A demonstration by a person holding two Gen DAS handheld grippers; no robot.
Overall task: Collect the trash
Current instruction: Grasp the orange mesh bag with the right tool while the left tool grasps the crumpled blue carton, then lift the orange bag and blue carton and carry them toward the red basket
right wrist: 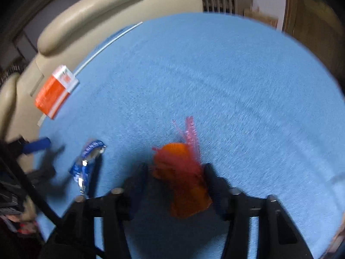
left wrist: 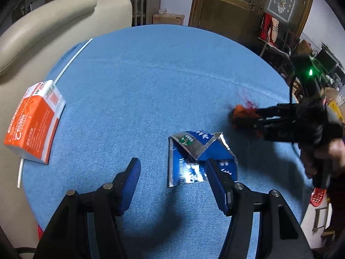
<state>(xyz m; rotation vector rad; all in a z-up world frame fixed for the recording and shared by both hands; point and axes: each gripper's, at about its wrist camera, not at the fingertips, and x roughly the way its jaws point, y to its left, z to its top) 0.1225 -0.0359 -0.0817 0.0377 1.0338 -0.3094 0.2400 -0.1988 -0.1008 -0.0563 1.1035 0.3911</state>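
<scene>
We have the right gripper [right wrist: 175, 172] gripping the orange wrapper [right wrist: 183, 181], the left gripper [left wrist: 172, 170] open just short of the blue packet [left wrist: 194, 161], and the carton [left wrist: 34, 120] far off its left finger uncollected on the worktop [left wrist: 151, 82]

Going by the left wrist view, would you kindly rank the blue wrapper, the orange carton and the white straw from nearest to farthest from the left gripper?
1. Blue wrapper: beside the left gripper, at its right finger.
2. Orange carton: table's left edge.
3. White straw: far left rim, beyond the carton.

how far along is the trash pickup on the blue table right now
Nothing looks collected yet. In hand: the right gripper has an orange wrapper between its fingers. Left: the blue foil packet lies beside the open left gripper, and the orange carton sits at the table edge.
</scene>
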